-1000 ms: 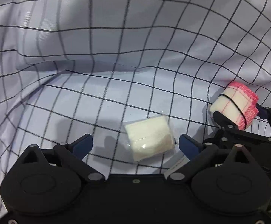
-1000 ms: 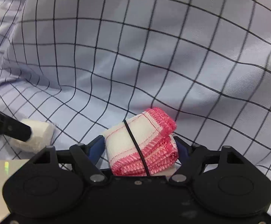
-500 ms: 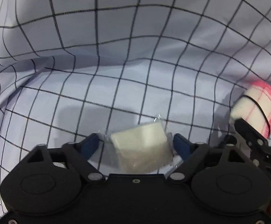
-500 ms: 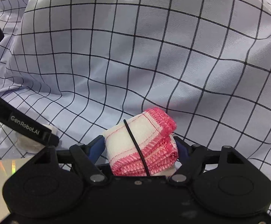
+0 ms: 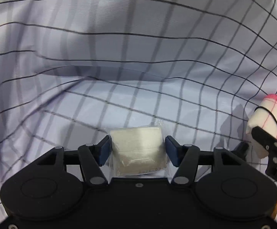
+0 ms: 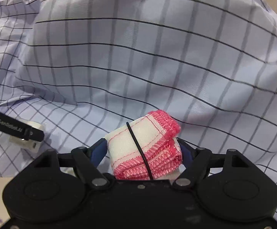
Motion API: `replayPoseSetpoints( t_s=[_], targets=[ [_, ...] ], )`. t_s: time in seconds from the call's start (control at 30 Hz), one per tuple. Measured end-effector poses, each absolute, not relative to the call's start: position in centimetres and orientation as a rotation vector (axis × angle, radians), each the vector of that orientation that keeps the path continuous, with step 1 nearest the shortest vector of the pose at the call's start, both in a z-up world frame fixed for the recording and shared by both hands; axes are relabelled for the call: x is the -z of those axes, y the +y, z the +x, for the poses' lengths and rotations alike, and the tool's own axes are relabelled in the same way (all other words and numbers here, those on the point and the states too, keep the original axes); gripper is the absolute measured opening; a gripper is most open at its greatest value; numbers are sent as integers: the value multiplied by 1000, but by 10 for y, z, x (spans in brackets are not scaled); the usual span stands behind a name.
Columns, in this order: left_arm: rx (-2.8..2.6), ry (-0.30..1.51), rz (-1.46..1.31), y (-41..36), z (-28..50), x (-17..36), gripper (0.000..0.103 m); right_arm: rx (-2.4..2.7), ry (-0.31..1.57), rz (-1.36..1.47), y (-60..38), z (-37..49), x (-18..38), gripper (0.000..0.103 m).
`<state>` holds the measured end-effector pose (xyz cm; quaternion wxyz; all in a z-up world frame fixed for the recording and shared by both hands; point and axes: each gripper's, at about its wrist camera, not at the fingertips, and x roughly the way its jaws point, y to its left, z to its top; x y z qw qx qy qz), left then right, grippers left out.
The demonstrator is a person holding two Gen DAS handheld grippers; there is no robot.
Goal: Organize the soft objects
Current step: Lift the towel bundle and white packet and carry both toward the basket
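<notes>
Gripping white pad (image 5: 137, 148), pink-edged cloth (image 6: 148, 150); checked fabric (image 6: 138, 57) beneath.

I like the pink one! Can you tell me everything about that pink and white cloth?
The folded cloth is white and fluffy-looking, with bright pink stitched edges and thin pink lines. A thin black band wraps around it, keeping it bundled. The right gripper is shut on it, squeezing both sides, holding it tilted in front of the checked fabric.
</notes>
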<state>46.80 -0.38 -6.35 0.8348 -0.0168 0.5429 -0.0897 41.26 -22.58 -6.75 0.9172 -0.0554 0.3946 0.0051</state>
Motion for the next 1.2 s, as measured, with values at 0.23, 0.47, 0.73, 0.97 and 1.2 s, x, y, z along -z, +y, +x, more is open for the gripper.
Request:
replayPoseSetpoints(
  t_s=[0.23,0.47,0.73,0.97,1.2],
  targets=[
    [151,1124,-70,46,446,53,57,-90,834,-141,-170,416,56,78],
    [102,1095,-84,87,413,51,57,-198,848,-168,-108,408,49,78],
    [70,1041,-112,129,370,42,57,-330,843,-178,-48,377,43,78],
    [5,962,-120,158,326,30,57,-434,810,-194,-19,322,34,78],
    [-16,919,-133,169,275,15,57,-504,805,-191,-23,254,22,78]
  ],
)
